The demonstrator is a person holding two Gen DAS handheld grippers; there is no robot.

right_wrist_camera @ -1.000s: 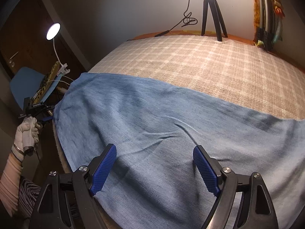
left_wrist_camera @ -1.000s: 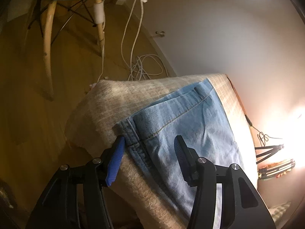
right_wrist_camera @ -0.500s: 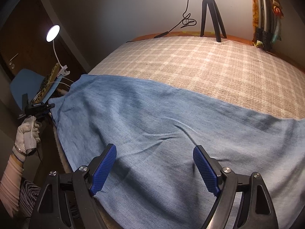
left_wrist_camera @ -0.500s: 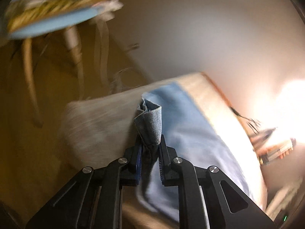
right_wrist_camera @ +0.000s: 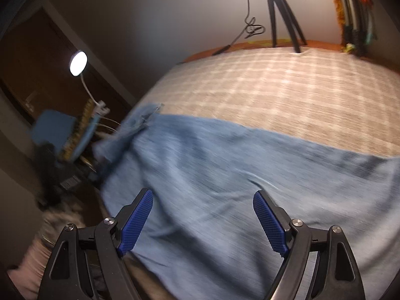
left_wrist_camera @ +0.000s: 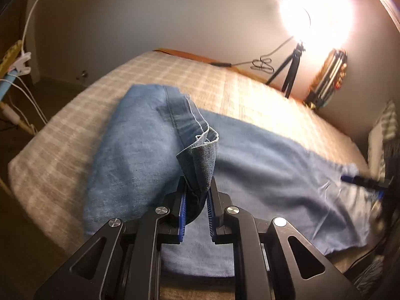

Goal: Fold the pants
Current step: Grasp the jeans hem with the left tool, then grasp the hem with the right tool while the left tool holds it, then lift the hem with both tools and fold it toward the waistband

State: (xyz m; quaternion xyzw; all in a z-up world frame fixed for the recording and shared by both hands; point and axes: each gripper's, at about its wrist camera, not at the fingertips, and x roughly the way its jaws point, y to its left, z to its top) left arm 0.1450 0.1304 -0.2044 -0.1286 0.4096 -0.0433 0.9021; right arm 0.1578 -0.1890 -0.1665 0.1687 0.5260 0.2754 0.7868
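Note:
Light blue denim pants (left_wrist_camera: 262,160) lie along the near side of a bed with a beige plaid cover (left_wrist_camera: 190,75). My left gripper (left_wrist_camera: 196,200) is shut on the pants' waistband corner (left_wrist_camera: 200,160) and holds it raised, so that end folds back over the rest. In the right wrist view the pants (right_wrist_camera: 237,175) spread across the bed and the lifted end (right_wrist_camera: 130,130) shows blurred at the far left. My right gripper (right_wrist_camera: 202,222) is open, its blue pads just above the fabric. It also shows far right in the left wrist view (left_wrist_camera: 362,181).
A tripod (right_wrist_camera: 280,12) with a bright lamp (left_wrist_camera: 315,10) stands at the bed's far edge. A clip-on lamp (right_wrist_camera: 78,63) and a blue chair (right_wrist_camera: 57,130) stand left of the bed. Striped cushions (left_wrist_camera: 385,127) lie at the right.
My left gripper shut on the waistband corner, lifted it and swung round over the bed, carrying that end toward the legs. My right gripper stayed open over the fabric.

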